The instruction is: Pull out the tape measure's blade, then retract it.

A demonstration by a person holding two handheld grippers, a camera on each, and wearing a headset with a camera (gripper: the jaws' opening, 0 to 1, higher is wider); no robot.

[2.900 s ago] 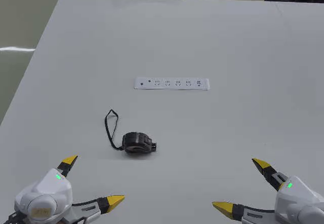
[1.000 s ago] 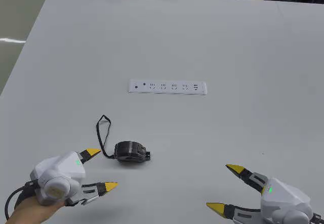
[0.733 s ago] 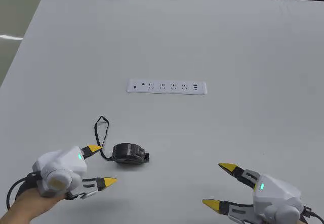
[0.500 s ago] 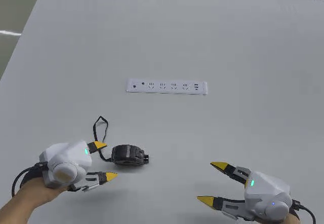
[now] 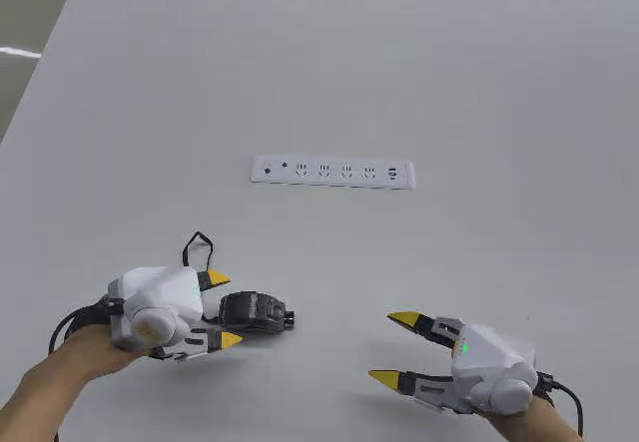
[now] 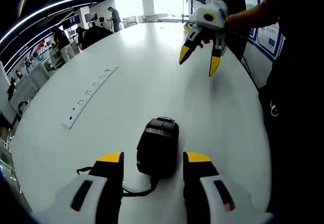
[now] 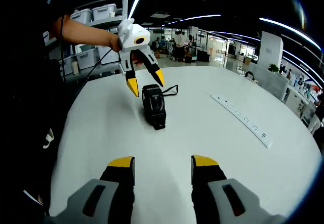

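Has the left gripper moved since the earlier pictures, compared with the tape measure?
Yes. The left gripper has come forward to the tape measure, which kept its place near the power strip; its open jaws now flank the case.

Matt black plastic tape measure (image 5: 255, 312); smooth matt grey table (image 5: 449, 83).

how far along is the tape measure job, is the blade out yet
Nothing is done yet: the tape measure lies on the table with no blade drawn out. In hand: the left gripper is open, its fingers flanking the tape measure's rear end, not closed on it. The right gripper hovers open over bare table. Left: grip, pull the blade, retract it.
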